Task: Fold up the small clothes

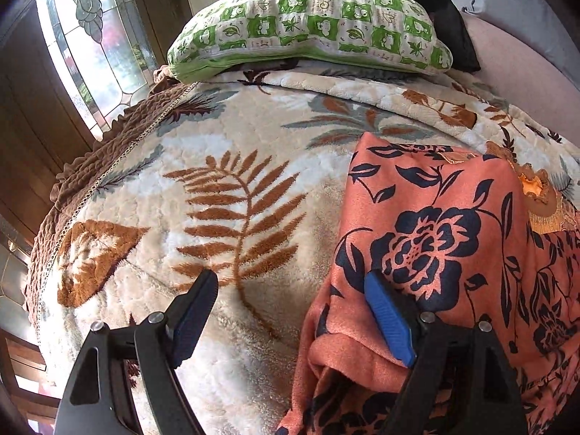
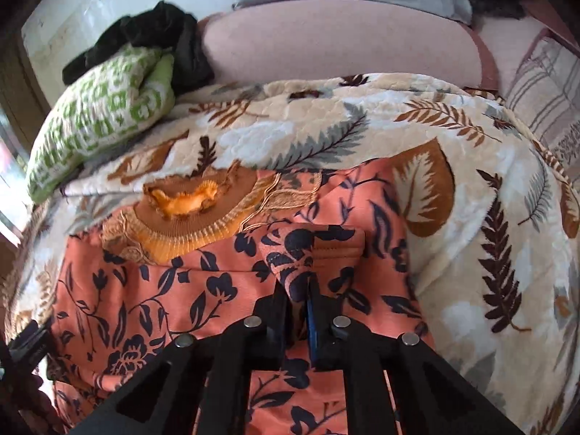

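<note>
The right gripper (image 2: 298, 291) pinches a fold of the orange floral garment (image 2: 152, 301). The left gripper (image 1: 290, 290) gapes wide, its right finger (image 1: 389, 320) against that garment's edge, the leaf-patterned blanket (image 1: 224, 224) below.

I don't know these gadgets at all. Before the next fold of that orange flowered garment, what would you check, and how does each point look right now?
1. Right gripper pinching the garment: ok, fabric is clamped between its shut fingers.
2. Left gripper gripping: not ok, it is open, holding nothing.
3. Left edge of the garment flat: not ok, bunched by the blue pad.
4. Blanket free beside it: ok.
5. Pillow out of the way: ok, far off.
</note>
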Motion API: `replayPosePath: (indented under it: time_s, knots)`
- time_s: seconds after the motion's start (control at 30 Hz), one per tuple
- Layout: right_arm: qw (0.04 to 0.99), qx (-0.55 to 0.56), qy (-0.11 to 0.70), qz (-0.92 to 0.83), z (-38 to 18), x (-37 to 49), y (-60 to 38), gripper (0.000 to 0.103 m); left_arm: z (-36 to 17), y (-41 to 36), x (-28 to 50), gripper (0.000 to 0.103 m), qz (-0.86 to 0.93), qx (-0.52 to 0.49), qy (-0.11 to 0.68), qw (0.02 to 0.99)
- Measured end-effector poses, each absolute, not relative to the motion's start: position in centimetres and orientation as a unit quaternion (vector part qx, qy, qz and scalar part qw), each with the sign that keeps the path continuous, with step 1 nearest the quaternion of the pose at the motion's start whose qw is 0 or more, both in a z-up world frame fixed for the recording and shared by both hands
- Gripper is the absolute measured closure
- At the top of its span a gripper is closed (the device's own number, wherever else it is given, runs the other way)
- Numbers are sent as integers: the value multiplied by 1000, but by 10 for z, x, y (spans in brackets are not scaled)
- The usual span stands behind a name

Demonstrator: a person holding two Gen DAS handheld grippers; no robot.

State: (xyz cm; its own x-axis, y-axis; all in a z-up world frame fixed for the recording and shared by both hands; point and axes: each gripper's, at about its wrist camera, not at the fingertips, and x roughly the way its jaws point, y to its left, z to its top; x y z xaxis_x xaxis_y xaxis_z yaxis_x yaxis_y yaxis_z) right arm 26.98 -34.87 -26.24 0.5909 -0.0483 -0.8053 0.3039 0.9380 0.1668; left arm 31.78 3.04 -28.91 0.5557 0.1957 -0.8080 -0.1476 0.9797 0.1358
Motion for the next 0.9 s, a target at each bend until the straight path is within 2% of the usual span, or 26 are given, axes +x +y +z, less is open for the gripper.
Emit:
replayPosePath:
  time_s: [0.07, 0.17, 0.27, 0.33, 0.47, 0.5, 0.53, 0.57, 0.6, 0.7, 0.77, 0.8, 0.9]
  knots:
    - [879, 191, 429, -88, -265, 245, -374, 94, -288, 29, 315, 19, 90, 25, 461, 883]
    - [858, 246, 443, -83, -297, 217, -404, 94, -285, 24, 310, 19, 79, 33, 457, 886]
    - [830, 326, 451, -51, -323, 189, -420, 89, -282, 18, 304, 19, 80, 53, 447, 889]
    - [824, 342, 449, -57, -316, 181, -426, 83, -278, 20, 300, 19, 81, 52, 439, 893]
    - [865, 306, 389, -78, -273, 169, -427, 79, -267, 25, 295, 19, 101, 55, 416, 902]
    - [873, 296, 379, -80, -265, 169, -427, 68, -266, 28, 295, 19, 104, 48, 415, 903]
    - [877, 293, 372, -81, -260, 172, -427, 40, -265, 30, 295, 19, 105, 39, 414, 903]
    - [879, 293, 366, -84, -257, 177, -427, 26, -264, 31, 295, 19, 103, 31, 411, 905]
    - [883, 293, 355, -89, -255, 183, -428, 21, -262, 32, 294, 19, 103, 26, 406, 908]
    - [881, 265, 374, -120, -257, 214, -428, 24, -258, 28, 293, 19, 103, 16, 388, 916]
    - [872, 240, 406, -130, -265, 241, -425, 50, -256, 24, 293, 19, 108, 11, 376, 920]
    - [862, 215, 438, -138, -274, 254, -423, 71, -255, 21, 296, 19, 103, 9, 377, 920]
    - [843, 152, 490, -164, -302, 272, -410, 83, -255, 18, 304, 19, 104, 0, 384, 918]
